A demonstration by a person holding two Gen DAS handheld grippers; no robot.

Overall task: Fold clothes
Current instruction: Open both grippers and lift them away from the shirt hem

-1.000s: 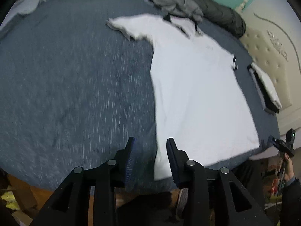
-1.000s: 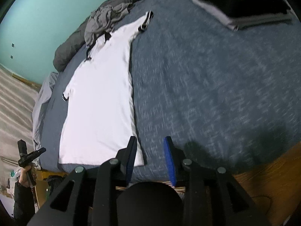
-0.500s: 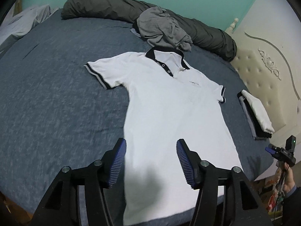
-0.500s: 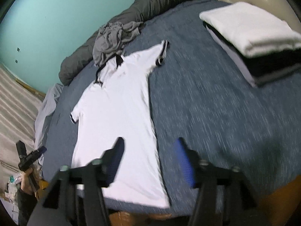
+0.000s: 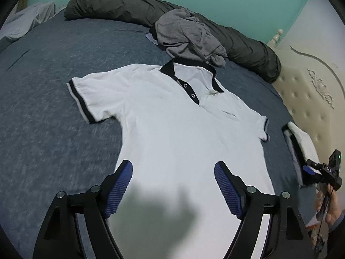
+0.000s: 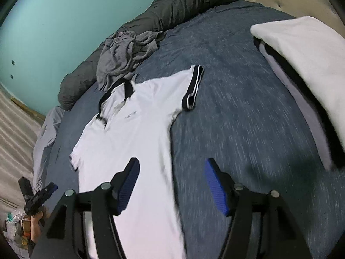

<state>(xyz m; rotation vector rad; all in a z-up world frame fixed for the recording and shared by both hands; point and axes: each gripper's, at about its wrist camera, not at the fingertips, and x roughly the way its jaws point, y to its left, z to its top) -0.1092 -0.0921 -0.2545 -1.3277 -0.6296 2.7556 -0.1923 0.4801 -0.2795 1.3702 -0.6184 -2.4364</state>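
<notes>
Polo shirt [image 5: 183, 133] fills my left wrist view, spread face up on the blue bed [image 5: 47, 99], collar at 12 o'clock, hem toward me at 6. My left tongs [image 5: 173, 179] are spread wide and grip nothing, poised above the lower body of the shirt, their shadow falling on the cloth just below. One banded sleeve [image 5: 84, 99] lies out at 10 o'clock, the other at 3. A crumpled grey garment [image 5: 189, 36] sits just past the collar, against a dark rolled duvet [image 5: 133, 8]. A folded stack [image 5: 301, 146] rests at 3 o'clock near the bed edge.

From the right wrist view, the shirt [image 6: 133, 133] runs from 6 o'clock up to 11. My right tongs [image 6: 171, 183] are likewise wide apart and empty, straddling the shirt's side edge, one pad over white cloth and one over the bed. The near sleeve [image 6: 192, 88] points to 12 o'clock, and the folded stack [image 6: 301, 60] sits at 2.

I judge the fold has not begun. To do it well, I would pinch shoulder and hem on one side, catch only the shirt and not the bedcover, then carry that side across evenly so the sleeve lands flat.
</notes>
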